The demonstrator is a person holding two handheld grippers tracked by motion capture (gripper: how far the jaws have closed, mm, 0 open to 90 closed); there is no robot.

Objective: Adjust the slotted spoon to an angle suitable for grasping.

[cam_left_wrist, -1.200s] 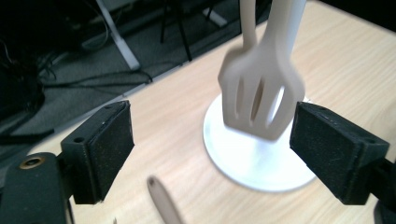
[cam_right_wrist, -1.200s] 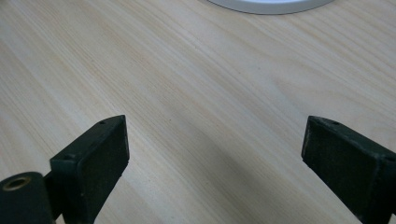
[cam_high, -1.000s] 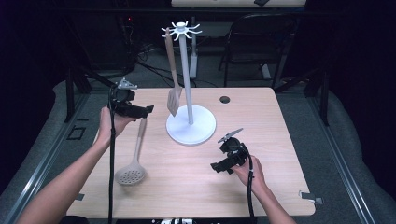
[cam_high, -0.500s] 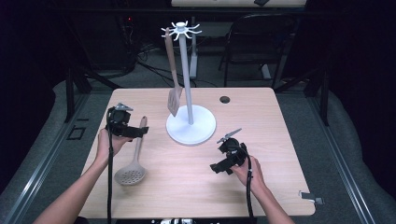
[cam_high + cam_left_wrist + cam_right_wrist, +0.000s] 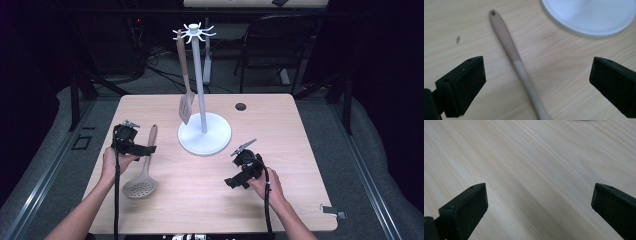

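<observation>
A beige slotted skimmer (image 5: 140, 185) lies flat on the wooden table (image 5: 280, 205) at the left, its handle (image 5: 516, 60) pointing toward the white stand's base (image 5: 589, 15). My left gripper (image 5: 143, 148) hovers low over that handle; its jaws have just been opening and stand wide on either side without touching it. The white utensil stand (image 5: 204, 135) is at table centre, and a beige slotted spatula (image 5: 184, 102) hangs from its top hooks. My right gripper (image 5: 234, 180) rests near the front right, open over bare wood (image 5: 539, 195), having just widened slightly.
A small dark round hole (image 5: 241, 106) sits in the table behind the stand. A black chair (image 5: 272, 47) and cables stand beyond the far edge. Bare wood stretches between the two grippers and to the right of the stand.
My left hand came down with the skimmer, which was held tilted above the table and now lies flat between wider jaws. The right hand has kept still.
</observation>
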